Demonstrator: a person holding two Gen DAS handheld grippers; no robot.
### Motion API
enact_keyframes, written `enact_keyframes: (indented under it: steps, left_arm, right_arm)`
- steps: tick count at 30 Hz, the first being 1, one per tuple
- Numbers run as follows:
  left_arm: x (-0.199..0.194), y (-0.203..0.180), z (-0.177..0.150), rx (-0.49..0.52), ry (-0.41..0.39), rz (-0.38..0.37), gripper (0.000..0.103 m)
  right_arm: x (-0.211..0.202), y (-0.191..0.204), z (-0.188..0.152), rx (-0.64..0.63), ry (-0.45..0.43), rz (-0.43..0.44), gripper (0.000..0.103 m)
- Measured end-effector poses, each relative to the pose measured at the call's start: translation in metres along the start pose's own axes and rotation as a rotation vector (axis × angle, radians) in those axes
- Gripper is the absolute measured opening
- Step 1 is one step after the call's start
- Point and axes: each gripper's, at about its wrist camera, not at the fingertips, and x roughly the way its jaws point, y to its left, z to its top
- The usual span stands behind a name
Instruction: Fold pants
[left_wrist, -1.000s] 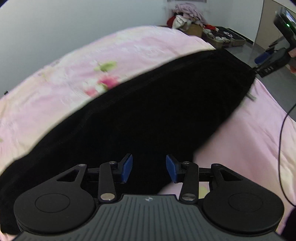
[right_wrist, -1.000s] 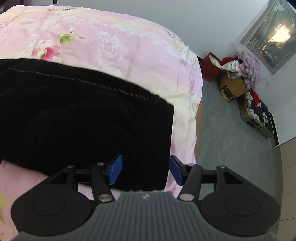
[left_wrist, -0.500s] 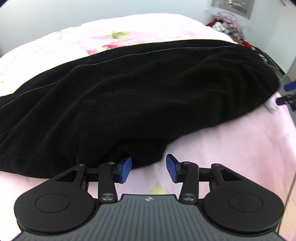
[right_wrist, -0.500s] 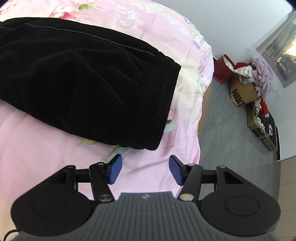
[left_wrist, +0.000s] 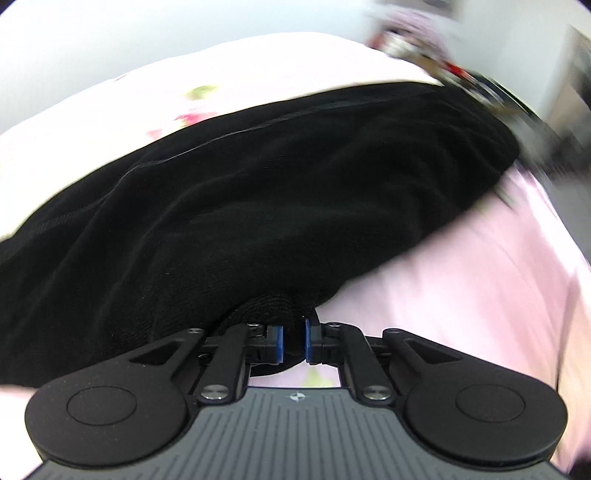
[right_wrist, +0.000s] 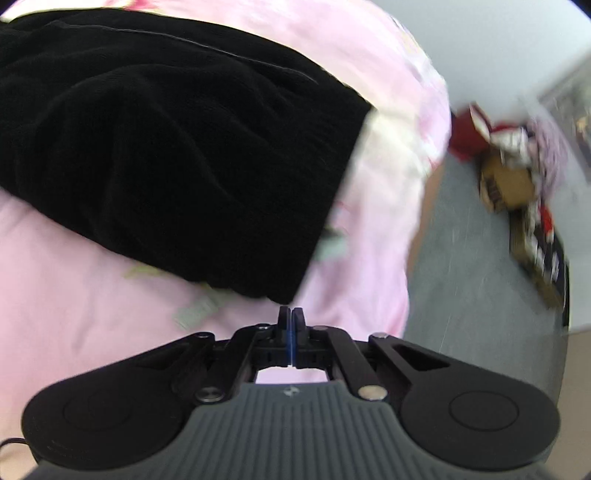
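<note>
The black pants lie folded lengthwise across a pink floral bedspread. My left gripper is shut on a bunched near edge of the pants; black cloth fills the gap between its blue pads. In the right wrist view the pants end in a cuff near the bed's right edge. My right gripper is shut with its pads pressed together just in front of the cuff's near corner; I see no cloth between them.
The bedspread ends at the right, with grey floor beyond. A pile of clothes and a cardboard box sit on the floor by the wall. Both views are motion-blurred.
Both grippers were open and have shut. The left one closed on the near edge of the pants. The right one closed just short of the cuff corner. Both views shifted.
</note>
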Motion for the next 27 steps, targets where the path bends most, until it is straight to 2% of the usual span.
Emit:
enact_keyframes:
  steps: [2,4,5,8,9,11,14,16,18,21,25,27]
  left_arm:
    - [-0.006,-0.008,-0.010,0.121,0.068,-0.052,0.009]
    - [0.000,-0.016,-0.023,0.233,0.128,-0.055,0.009]
    - [0.004,-0.017,-0.028,0.245,0.136,-0.049,0.009]
    - [0.019,-0.014,-0.028,0.222,0.171,-0.069,0.009]
    - [0.024,-0.013,-0.028,0.213,0.185,-0.075,0.009]
    - [0.036,-0.009,-0.030,0.206,0.210,-0.085,0.009]
    - [0.050,-0.008,-0.026,0.231,0.231,-0.082,0.009]
    - [0.051,-0.011,-0.028,0.251,0.252,-0.083,0.009]
    - [0.058,-0.011,-0.021,0.270,0.281,-0.094,0.009]
    - [0.065,-0.007,-0.011,0.275,0.322,-0.113,0.009]
    - [0.069,-0.015,-0.004,0.278,0.321,-0.119,0.009]
    - [0.070,-0.015,0.001,0.273,0.305,-0.118,0.010]
  right_arm:
    - [-0.007,-0.006,0.001,0.007,-0.014,-0.004,0.000]
    - [-0.012,-0.012,0.004,0.029,-0.020,-0.010,0.000]
    - [-0.015,-0.013,0.005,0.035,-0.025,-0.006,0.000]
    - [-0.026,-0.011,0.010,0.051,-0.057,-0.011,0.004]
    - [-0.031,-0.011,0.010,0.053,-0.065,-0.002,0.012]
    - [-0.036,-0.003,0.010,0.030,-0.072,-0.006,0.012]
    - [-0.043,0.006,0.012,0.036,-0.078,0.060,0.012]
    - [-0.043,0.015,0.017,0.020,-0.091,0.049,0.012]
    - [-0.035,0.017,0.023,0.017,-0.098,0.060,0.013]
    - [-0.013,0.013,0.033,0.062,-0.060,0.039,0.015]
    - [0.024,0.008,0.043,0.147,0.002,-0.020,0.018]
    - [0.037,0.015,0.045,0.145,0.014,-0.033,0.017]
